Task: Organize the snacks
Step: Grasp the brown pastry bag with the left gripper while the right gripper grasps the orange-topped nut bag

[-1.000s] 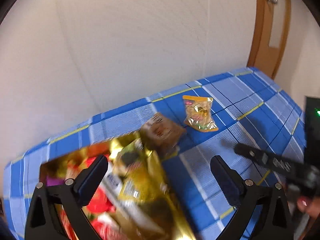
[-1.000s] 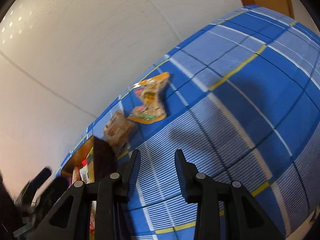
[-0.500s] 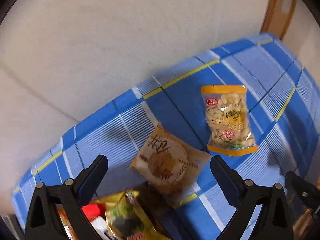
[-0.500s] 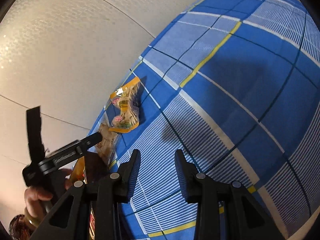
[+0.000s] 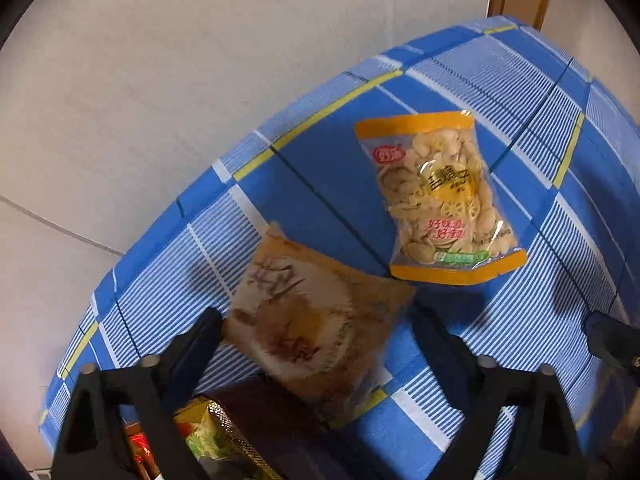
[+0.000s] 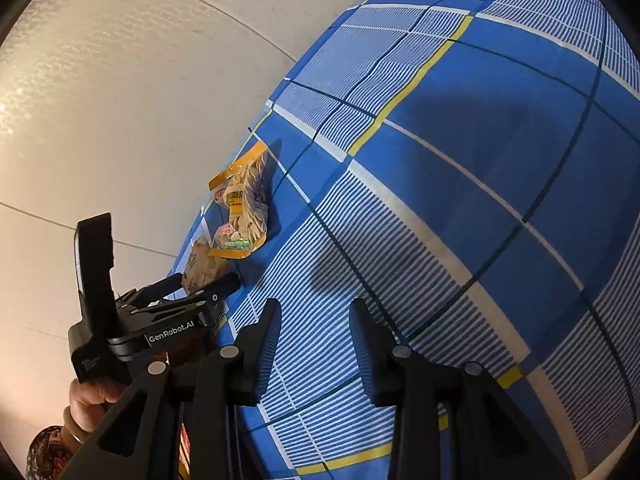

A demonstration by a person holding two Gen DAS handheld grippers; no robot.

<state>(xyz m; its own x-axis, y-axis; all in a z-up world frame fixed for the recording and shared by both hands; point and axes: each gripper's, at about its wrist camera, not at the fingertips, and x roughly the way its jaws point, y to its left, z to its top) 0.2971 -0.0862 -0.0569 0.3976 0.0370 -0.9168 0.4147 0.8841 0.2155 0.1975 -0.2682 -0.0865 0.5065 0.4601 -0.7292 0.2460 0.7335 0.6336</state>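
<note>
our left gripper (image 5: 316,322) points steeply down over the brown snack packet (image 5: 316,320), its jaws closing with the packet between them; whether the pads press it yet we cannot tell. the packet lies on the blue checked table (image 5: 500,320), its lower edge over the snack box (image 5: 224,436). the orange-edged snack bag (image 5: 436,200) lies just beside it. our right gripper (image 6: 314,342) hovers narrow and empty above the table.

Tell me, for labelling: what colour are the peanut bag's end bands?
Orange, on the peanut bag; left wrist view.
</note>
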